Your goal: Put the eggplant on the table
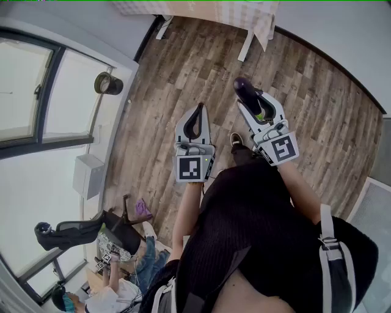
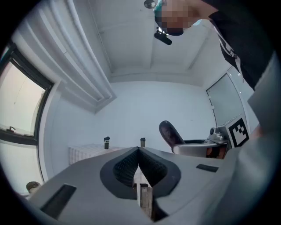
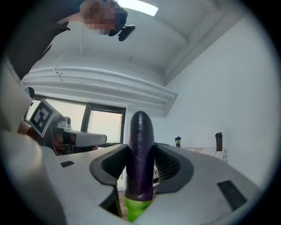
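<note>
1. A wood-plank floor (image 1: 183,79) spreads below. A table (image 1: 244,12) with a checked cloth stands at the far side, well apart from both grippers.
2. The right gripper (image 1: 252,104) clamps the eggplant (image 3: 140,154) between its jaws, green stem end nearest, purple tip jutting forward.
3. The left gripper (image 1: 196,119), to its left, has its jaws closed together on nothing.

Eggplant (image 3: 140,132): dark purple, glossy, elongated; green stem end rearward. Clamped lengthwise between pads of right tongs (image 3: 141,148), rounded tip projecting forward, above wood floor (image 1: 183,73).
</note>
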Available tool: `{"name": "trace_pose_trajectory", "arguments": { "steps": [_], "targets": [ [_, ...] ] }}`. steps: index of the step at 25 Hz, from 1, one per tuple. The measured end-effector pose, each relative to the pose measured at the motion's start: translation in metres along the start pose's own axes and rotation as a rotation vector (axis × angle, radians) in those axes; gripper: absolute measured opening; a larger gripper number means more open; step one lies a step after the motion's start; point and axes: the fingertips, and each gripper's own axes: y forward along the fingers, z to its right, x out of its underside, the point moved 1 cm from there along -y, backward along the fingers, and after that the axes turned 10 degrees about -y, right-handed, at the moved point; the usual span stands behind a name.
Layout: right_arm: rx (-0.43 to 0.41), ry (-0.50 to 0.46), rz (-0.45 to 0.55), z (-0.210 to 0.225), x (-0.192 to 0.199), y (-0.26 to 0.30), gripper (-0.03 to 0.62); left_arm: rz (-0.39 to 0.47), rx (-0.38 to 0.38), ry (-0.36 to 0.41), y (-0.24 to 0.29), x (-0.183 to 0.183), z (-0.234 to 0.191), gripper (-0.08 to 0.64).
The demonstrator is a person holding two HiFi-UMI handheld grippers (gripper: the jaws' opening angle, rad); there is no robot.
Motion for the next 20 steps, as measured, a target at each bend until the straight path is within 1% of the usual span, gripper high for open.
{"name": "trace_pose_trajectory", "arguments": {
  "steps": [3,6,8,12,16,20],
  "targets": [
    [0.019,0.028,0.019,0.025,0.004,0.010,0.195,-0.009,-0.017,-0.021,0.023,0.008,-0.005,-0.011],
    [0.007,0.052,0.034,0.045,0.008,0.019,0.196,-0.025,-0.039,-0.044,0.045,0.018,-0.010,-0.011],
    [-0.004,0.041,0.038,0.058,0.012,0.026,0.196,-0.025,-0.036,-0.042,0.064,0.023,-0.008,-0.011],
    [0.001,0.027,0.026,0.082,0.024,0.043,0.196,-0.032,-0.001,-0.021,0.101,0.028,-0.009,-0.011],
    [0.029,0.021,-0.013,0.099,0.037,0.065,0.196,-0.034,0.029,-0.055,0.132,0.033,-0.021,-0.011],
    [0.075,0.002,-0.053,0.112,0.049,0.100,0.196,-0.036,0.091,-0.062,0.168,0.040,-0.045,-0.011]
  ]
}}
